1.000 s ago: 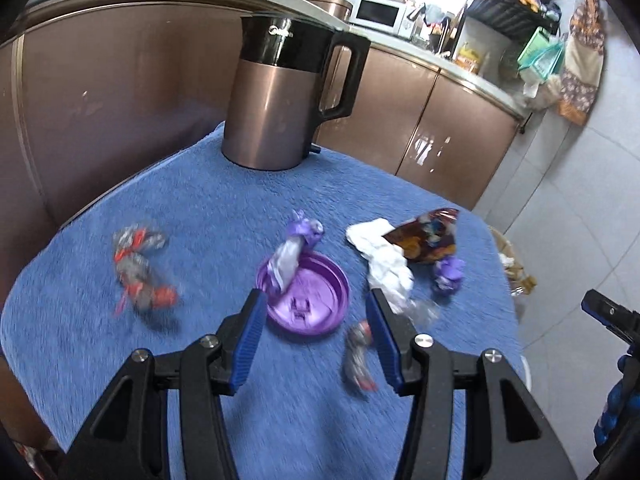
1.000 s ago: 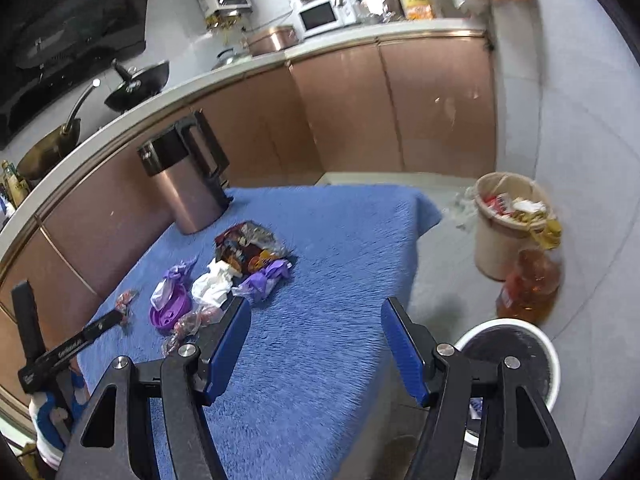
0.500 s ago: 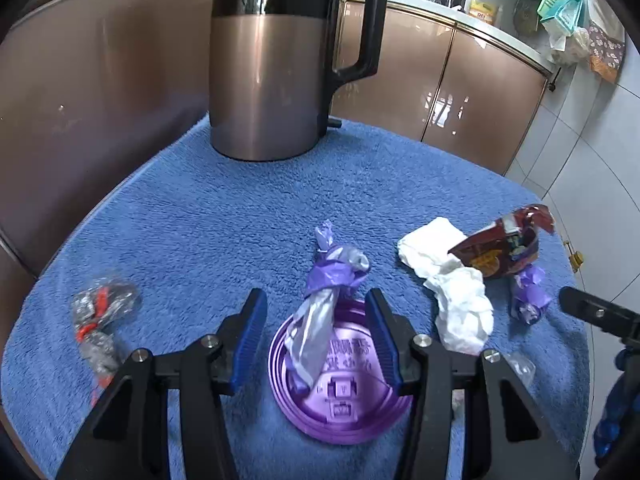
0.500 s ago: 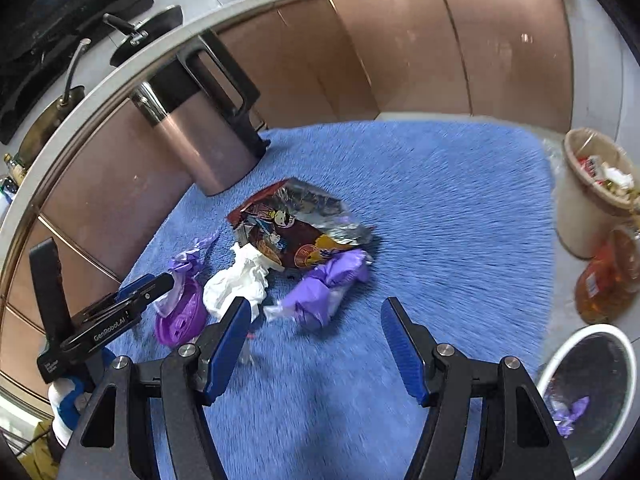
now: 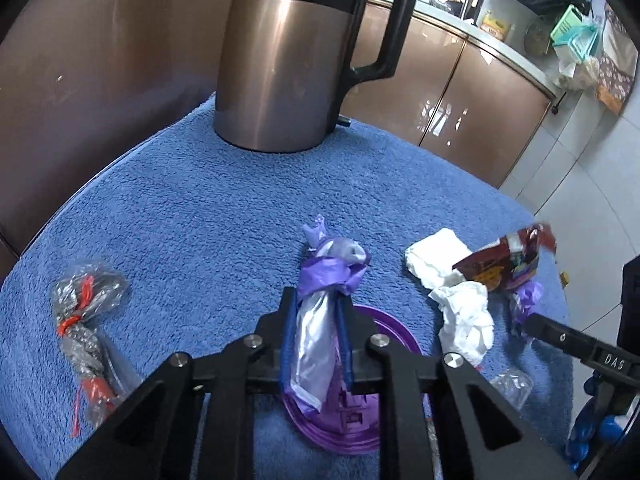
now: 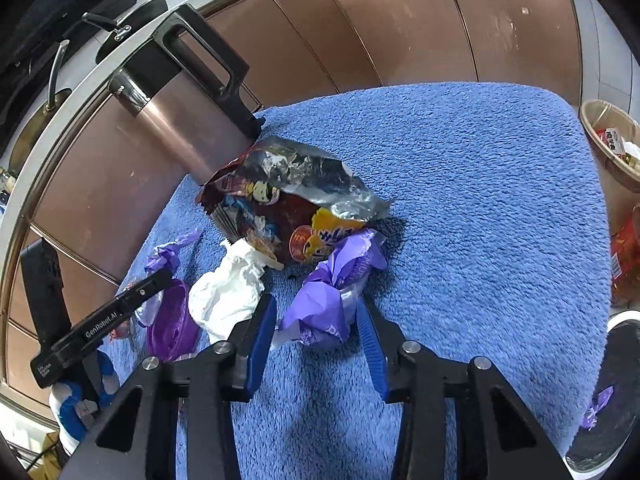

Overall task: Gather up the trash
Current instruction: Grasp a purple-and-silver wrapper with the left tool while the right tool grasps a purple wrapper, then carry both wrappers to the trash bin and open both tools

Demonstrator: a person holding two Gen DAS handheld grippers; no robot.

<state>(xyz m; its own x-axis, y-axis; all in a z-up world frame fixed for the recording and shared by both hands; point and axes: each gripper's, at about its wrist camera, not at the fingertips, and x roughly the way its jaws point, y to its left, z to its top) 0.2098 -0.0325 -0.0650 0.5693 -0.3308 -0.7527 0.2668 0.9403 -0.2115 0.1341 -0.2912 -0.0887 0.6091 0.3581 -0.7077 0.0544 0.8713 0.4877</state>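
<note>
The left gripper (image 5: pixel 316 344) pinches a twisted silver-and-purple wrapper (image 5: pixel 320 320) between its blue pads, its jaws having just been closing onto it; gripping the narrow waist lets the limp piece lift clear of the purple plastic lid (image 5: pixel 360 420) it lies across. The right gripper (image 6: pixel 316 344) straddles a crumpled purple wrapper (image 6: pixel 332 292) on the blue towel (image 6: pixel 480 220); its jaws have just been closing too, with the wrapper between them, and whether both pads already press it cannot be told, since a small gap seems to remain on the left pad's side. Taking one piece in each hand probably saves a trip to the bin.

Just beyond the purple wrapper lie a wadded white tissue (image 6: pixel 228 292) and a torn foil snack bag (image 6: pixel 288 200), touching each other. A clear wrapper with red ties (image 5: pixel 84 320) sits apart at the left. Furthest back stands a copper-coloured electric kettle (image 5: pixel 288 60). Off the table edge, a beige bin (image 6: pixel 612 152) already holds scraps.
</note>
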